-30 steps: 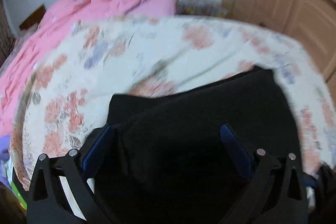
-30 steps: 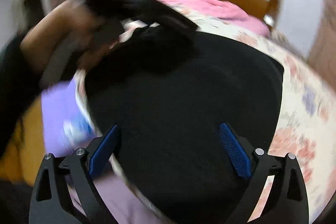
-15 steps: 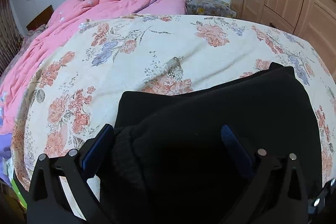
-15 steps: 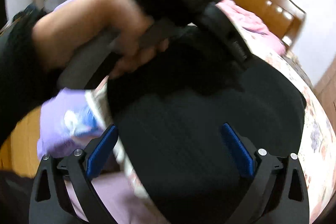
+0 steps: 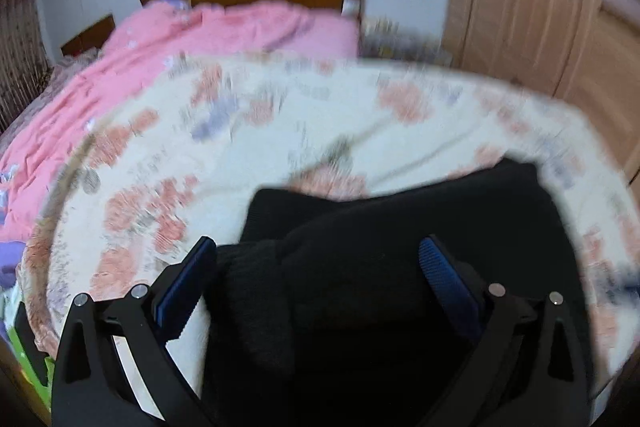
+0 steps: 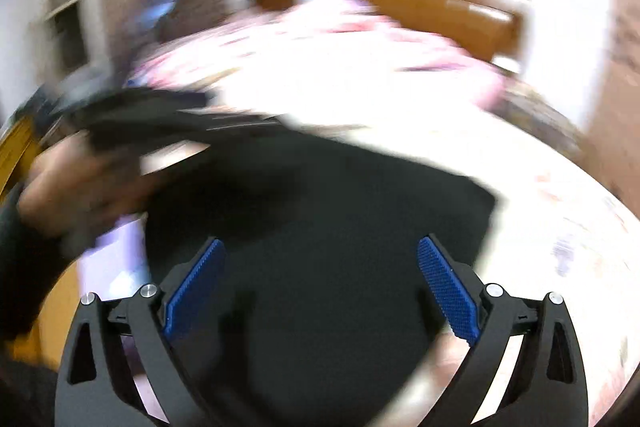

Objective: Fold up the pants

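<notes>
The black pants [image 5: 400, 267] lie bunched in the lower middle of the left wrist view, on the floral bedspread [image 5: 240, 155] of the bed, with a thicker doubled layer at their left edge. The left claw [image 5: 320, 267] hangs over that bunch, jaws apart and holding nothing. In the blurred right wrist view the right claw [image 6: 320, 267] is likewise spread wide over the dark cloth, empty; a hand [image 6: 80, 187] shows at the left of the frame. To fold well, I judge each claw should pinch a single clean edge, lift evenly, and lay the layers flush without dragging.
</notes>
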